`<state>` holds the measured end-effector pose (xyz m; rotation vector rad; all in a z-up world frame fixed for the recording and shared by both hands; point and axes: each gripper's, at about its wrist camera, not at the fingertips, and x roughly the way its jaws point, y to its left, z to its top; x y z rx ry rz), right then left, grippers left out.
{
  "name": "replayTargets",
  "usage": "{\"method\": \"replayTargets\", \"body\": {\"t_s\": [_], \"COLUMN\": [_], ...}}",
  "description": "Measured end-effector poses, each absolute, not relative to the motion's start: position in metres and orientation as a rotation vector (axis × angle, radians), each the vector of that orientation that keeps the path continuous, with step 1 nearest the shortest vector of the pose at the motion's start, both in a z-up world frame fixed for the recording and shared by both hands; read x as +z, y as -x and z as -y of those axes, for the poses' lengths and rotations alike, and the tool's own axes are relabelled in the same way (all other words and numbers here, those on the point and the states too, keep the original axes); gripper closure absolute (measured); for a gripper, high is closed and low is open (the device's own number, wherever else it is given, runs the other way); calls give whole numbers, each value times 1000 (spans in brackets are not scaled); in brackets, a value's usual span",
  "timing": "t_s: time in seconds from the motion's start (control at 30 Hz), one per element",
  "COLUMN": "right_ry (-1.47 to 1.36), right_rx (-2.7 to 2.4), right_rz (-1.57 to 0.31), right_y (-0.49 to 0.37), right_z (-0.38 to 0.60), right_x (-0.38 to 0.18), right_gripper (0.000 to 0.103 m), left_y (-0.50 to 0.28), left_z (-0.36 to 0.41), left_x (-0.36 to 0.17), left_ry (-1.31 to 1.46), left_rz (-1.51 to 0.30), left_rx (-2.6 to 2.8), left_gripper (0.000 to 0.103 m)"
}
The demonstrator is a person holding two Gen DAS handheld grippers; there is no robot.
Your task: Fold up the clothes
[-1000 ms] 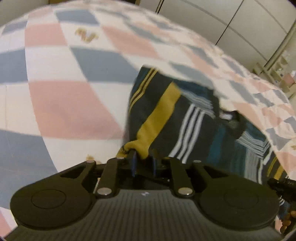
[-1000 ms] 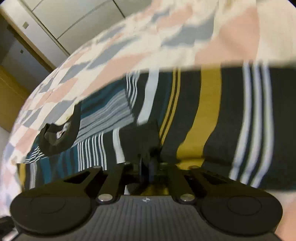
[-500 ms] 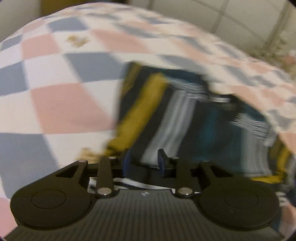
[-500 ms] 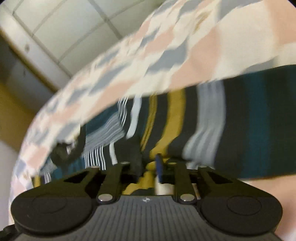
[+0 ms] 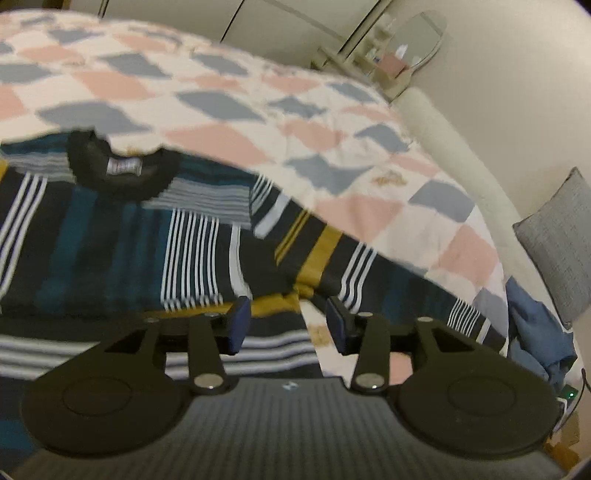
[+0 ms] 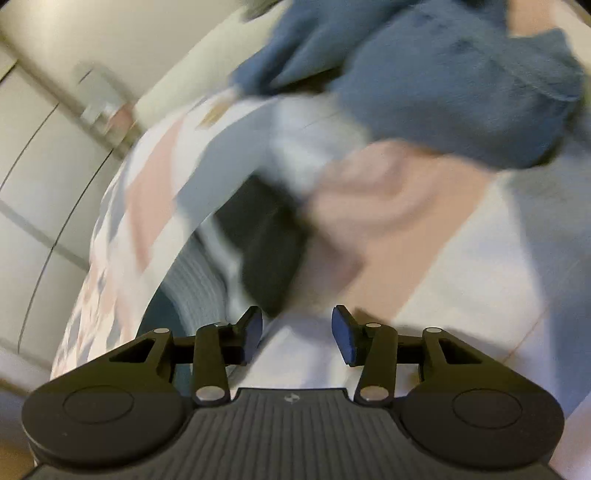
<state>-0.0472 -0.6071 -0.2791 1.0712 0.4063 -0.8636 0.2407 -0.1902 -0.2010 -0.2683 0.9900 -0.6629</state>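
Observation:
A dark striped shirt [image 5: 122, 236] with white, teal and mustard stripes lies spread on the checked bedspread [image 5: 229, 92], its black collar [image 5: 122, 170] facing away and one sleeve [image 5: 373, 266] stretched to the right. My left gripper [image 5: 288, 323] is open and empty, just above the shirt's near edge. My right gripper [image 6: 297, 334] is open and empty over the bedspread [image 6: 461, 280]; a blurred end of the striped shirt [image 6: 258, 243] lies just beyond its left finger.
A blue garment [image 5: 535, 332] is heaped at the bed's right edge, large in the right wrist view [image 6: 443, 81]. A grey cushion [image 5: 561, 240] and padded bed edge [image 5: 461, 147] stand at right. Cupboard doors [image 5: 280, 26] and a mirror shelf [image 5: 410, 40] are behind.
Both grippers have opened and let go of the shirt, which now lies flat. The left gripper has pulled back; the right has swung towards the blue garment.

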Motion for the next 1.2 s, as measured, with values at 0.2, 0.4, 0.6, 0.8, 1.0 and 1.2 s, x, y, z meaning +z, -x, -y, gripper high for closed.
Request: {"method": "replayTargets", "body": {"t_s": [0.2,0.4,0.6,0.8,1.0,1.2], "right_ry": [-1085,-612,-421,-329,-254,-239], "right_rx": [-817,-864,-419,79,369,250], "right_rz": [-374,-551,-476,-504,-716,-865], "right_y": [31,-40,-175,-267,-292,-260], "right_z": [627,576,442,265,146,171], "right_x": [-282,-210,-150,-148,-199,-242], "right_gripper": [85,99,99,99,57,56], "left_y": [-227,-235,-262,-290,-324,-349], "left_z": [174,113,22,-75,-132,-106], "left_x": [-203,-200,-199,-195,-223,-257], "left_ry": [283,309,353,405,461,449], "left_rz": [-1037,-1038,-1050,-1006,-1044,-1120], "left_rx": [-636,-541,-409,-277,-209,-294], "left_gripper": [64,64,65,65,65,65]}}
